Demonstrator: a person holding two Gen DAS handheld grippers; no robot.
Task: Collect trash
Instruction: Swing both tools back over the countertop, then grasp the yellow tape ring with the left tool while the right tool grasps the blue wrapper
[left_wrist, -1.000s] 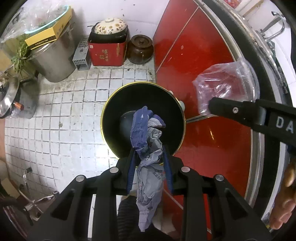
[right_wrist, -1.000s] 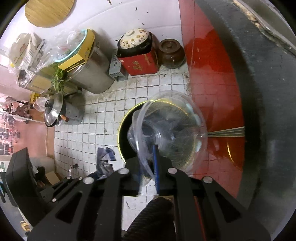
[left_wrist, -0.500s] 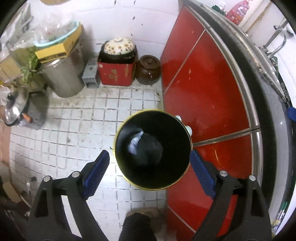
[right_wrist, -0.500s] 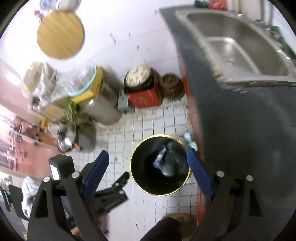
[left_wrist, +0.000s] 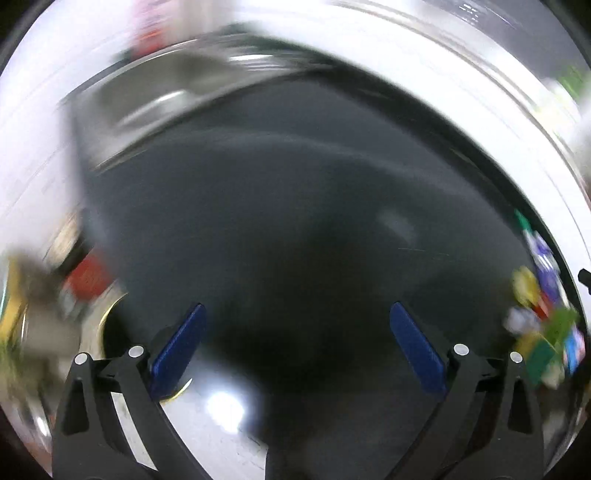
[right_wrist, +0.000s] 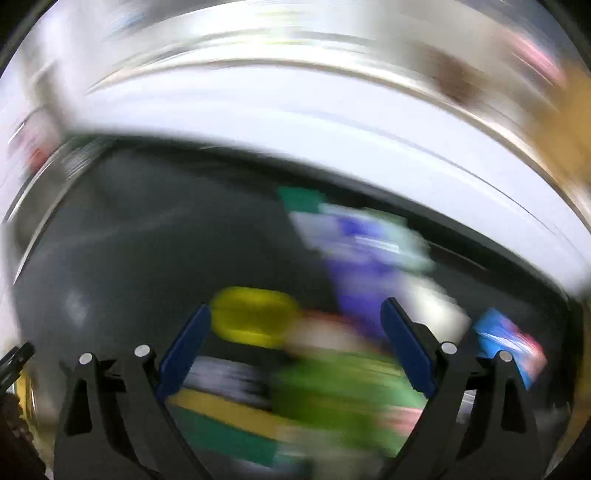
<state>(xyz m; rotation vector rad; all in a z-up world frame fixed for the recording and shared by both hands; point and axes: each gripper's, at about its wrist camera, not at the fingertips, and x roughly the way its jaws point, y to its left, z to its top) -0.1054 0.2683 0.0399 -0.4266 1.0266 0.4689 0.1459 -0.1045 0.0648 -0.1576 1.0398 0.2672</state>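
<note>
Both views heavily motion-blurred. Left gripper: jaws spread wide, nothing between them, just been opening. Blue pads clear on both sides. It hangs over the dark counter, a bare stretch of it filling most of the left wrist view. Steel sink set into the counter at far left, smeared. At the near left edge a curved gold rim of a bin shows past the counter edge, with a red blurred shape further off; cannot tell what that is. At the right edge of the same view, a cluster of colourful trash lies on the counter, well apart from the left jaws.

Right gripper: jaws also wide apart, just been opening, not pressing on anything. Through the gap and around it the trash pile on the counter: a yellow rounded piece just beside the left pad, a green smear near centre, a purple and white wrapper farther, a blue packet to the right outside the jaws, a green and yellow strip nearest. Too blurred to tell whether any piece touches the pads or what each item is. White wall beyond the counter's far edge.
</note>
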